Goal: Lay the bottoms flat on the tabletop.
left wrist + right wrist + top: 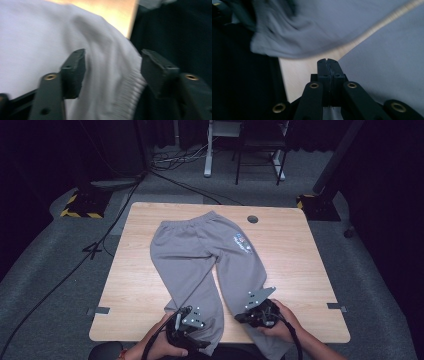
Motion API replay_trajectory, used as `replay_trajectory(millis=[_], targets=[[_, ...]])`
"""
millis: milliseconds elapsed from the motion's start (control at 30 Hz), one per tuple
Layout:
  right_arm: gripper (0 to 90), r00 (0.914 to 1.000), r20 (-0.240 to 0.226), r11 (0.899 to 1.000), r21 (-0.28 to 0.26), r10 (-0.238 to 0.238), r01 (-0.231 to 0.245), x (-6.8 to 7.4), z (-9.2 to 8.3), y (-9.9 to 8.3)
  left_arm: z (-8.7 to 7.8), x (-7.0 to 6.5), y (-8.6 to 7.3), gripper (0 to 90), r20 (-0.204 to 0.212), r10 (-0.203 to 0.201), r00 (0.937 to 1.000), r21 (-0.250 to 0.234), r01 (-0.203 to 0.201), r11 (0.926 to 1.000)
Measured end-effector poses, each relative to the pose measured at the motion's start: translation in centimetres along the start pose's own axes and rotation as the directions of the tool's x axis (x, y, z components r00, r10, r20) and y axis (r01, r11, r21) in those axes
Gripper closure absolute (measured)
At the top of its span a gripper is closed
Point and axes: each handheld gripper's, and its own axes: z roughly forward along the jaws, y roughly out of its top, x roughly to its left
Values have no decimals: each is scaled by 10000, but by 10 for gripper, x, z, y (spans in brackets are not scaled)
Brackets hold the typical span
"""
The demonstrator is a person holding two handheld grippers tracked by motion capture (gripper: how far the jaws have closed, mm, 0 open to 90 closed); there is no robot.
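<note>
We have a pair of grey sweatpants [200,252] spread flat on the wooden table [300,270], waistband at the far side and both legs running toward us, their cuffs reaching the near edge and spilling a little over it. Our left gripper [192,330] sits at the end of the left leg; in the left gripper view its jaws stand wide apart, straddling the ribbed cuff [132,87] without pinching it. Our right gripper [257,312] rests over the lower part of the right leg; in the right gripper view its jaws are pressed tight together, and we cannot tell whether any cloth is caught between them, since grey fabric lies to either side but none shows at the tips. We judge the step in hand to be taking hold of the leg ends, likely to begin a fold. The next move calls for the left jaws to close squarely on the cuff, and for the right gripper to secure a true bite on its leg before any lifting. Both gripper views are blurred, the right cuff is hidden under our hand in the high view, and the small printed patch [242,243] near the hip is too small to read.
</note>
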Motion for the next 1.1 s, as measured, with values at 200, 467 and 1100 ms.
replay_trajectory(millis=[200,467,1100], targets=[[671,9989,384,9979,-583,-267,289,-8,1,22,0,50,13,314,-1658,-623,9842,-629,524,9966],[409,9657,2231,9868,-1199,1333,-1085,-134,23,34,13,113,9,299,-2064,-2179,9539,-860,2041,9752],[357,7981,4421,9120,-2225,4094,-3446,-249,32,9,32,188,32,279,-2826,-1958,9390,-1460,1596,9763]])
